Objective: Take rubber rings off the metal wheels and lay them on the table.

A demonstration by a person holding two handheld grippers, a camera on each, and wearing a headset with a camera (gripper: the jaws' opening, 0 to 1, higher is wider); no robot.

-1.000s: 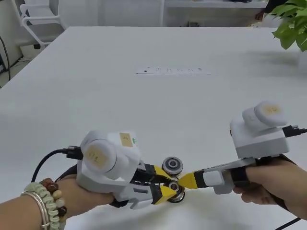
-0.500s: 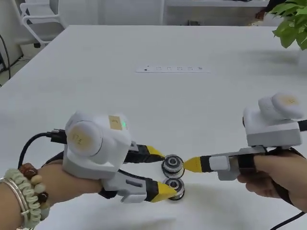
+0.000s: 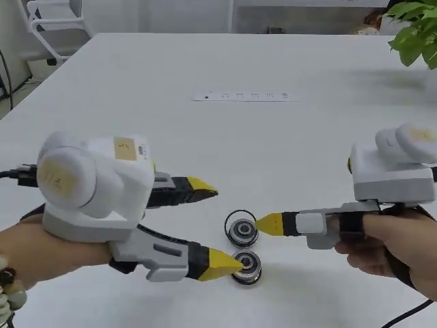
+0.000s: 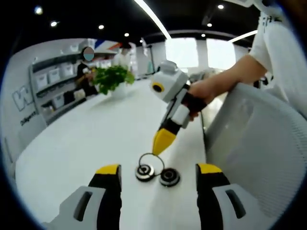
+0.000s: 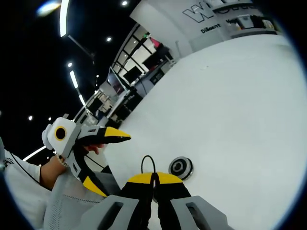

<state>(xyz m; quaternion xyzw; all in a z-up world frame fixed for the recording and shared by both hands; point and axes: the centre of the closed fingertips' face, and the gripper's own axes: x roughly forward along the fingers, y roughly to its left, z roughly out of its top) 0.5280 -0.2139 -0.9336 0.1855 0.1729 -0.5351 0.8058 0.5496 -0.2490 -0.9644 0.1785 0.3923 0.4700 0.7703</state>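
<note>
Ring partly off the far wheel, right gripper has it

Left gripper point(image 3: 216, 224) sits just left of the far wheel point(image 3: 242, 231), jaws spread wide and empty; near wheel point(image 3: 247, 266) is just beside the far wheel on the table point(image 3: 205, 68). Rubber ring point(image 3: 240, 214) loops up off the far wheel's rim into the right gripper point(image 3: 263, 223), tips pinched on it. The ring looks thin, soft, stretchy and light, the wheel stiff and probably heavier: grip the slack loop, brace the wheel's rim
</note>
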